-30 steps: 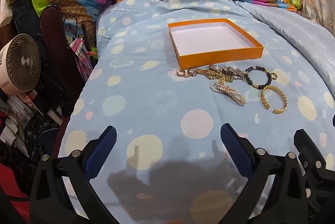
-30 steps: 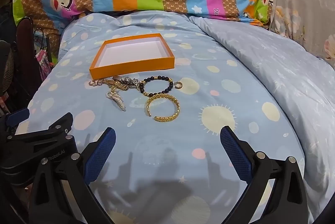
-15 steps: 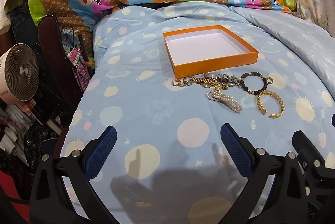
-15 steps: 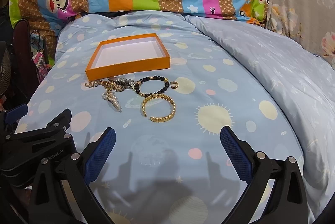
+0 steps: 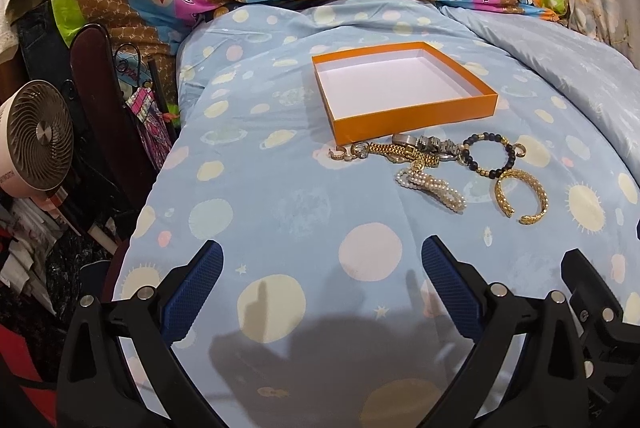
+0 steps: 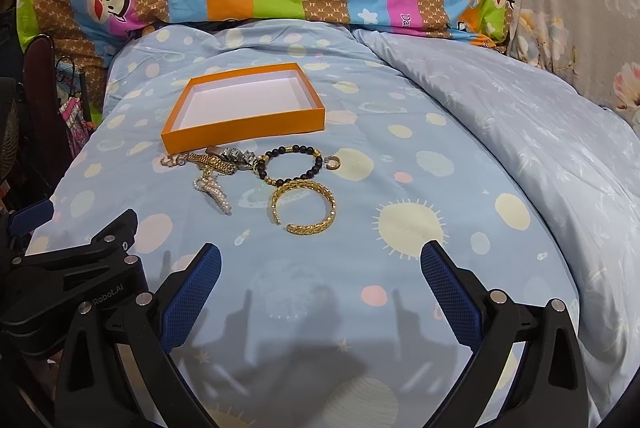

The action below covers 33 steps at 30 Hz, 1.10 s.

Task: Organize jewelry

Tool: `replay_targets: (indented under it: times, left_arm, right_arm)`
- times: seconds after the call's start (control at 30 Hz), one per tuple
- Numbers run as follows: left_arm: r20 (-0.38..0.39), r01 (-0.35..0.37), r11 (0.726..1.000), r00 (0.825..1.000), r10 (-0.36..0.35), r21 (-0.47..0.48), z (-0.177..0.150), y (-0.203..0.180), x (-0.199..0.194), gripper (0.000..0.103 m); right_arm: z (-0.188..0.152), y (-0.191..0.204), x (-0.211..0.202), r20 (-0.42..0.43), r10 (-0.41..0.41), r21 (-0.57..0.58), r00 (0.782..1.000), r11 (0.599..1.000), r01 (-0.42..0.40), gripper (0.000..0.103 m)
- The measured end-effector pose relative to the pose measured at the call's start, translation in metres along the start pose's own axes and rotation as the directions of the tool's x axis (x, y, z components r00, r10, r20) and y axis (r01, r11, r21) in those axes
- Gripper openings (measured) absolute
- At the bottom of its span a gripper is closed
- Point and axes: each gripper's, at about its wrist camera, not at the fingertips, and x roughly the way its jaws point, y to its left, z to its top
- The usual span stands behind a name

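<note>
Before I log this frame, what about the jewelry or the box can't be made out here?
- Tangled pile: both views too small to count pieces.
- Pearl strand: clasp unresolved, right view.
- Orange box: near floor strip hidden behind its front wall.
- Small ring: detail too small.

We hold both grippers low, side by side, pointing forward. Our left gripper (image 5: 320, 264) has its jaws spread wide, nothing between the blue pads (image 5: 192, 292), touching nothing. Our right gripper (image 6: 320, 264) is the same: jaws wide apart, blue pads (image 6: 450, 292) bare, nothing gripped. In the right wrist view, the left gripper's black body (image 6: 76, 272) sits just beside ours at lower left. In the left wrist view, part of the right gripper's black frame (image 5: 592, 300) shows at lower right. Hands not visible in either view.
</note>
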Motion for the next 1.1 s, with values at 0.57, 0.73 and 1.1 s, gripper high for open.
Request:
replay_targets:
  times: [0.57, 0.73, 1.1]
  left_arm:
    - [-0.009, 0.007, 1.000, 1.000, -0.007, 0.004, -0.0009, 0.0002, 0.0017, 0.097]
    - [-0.009, 0.007, 1.000, 1.000, -0.007, 0.002, -0.0011, 0.0001, 0.0017, 0.097]
    - [-0.010, 0.007, 1.000, 1.000, -0.007, 0.003, -0.0010, 0.0001, 0.0018, 0.097]
  right_arm:
    - [-0.0017, -0.0004, 0.0035, -0.002, -0.005, 0.007, 1.000, 1.000, 0.005, 0.098]
    - [-0.0018, -0.0013, 0.0039, -0.002, -0.005, 0.010, 1.000, 1.000, 0.005, 0.098]
    - [-0.0019, -0.0023, 0.0038, 0.000, -0.006, 0.012, 1.000, 1.000, 0.006, 0.098]
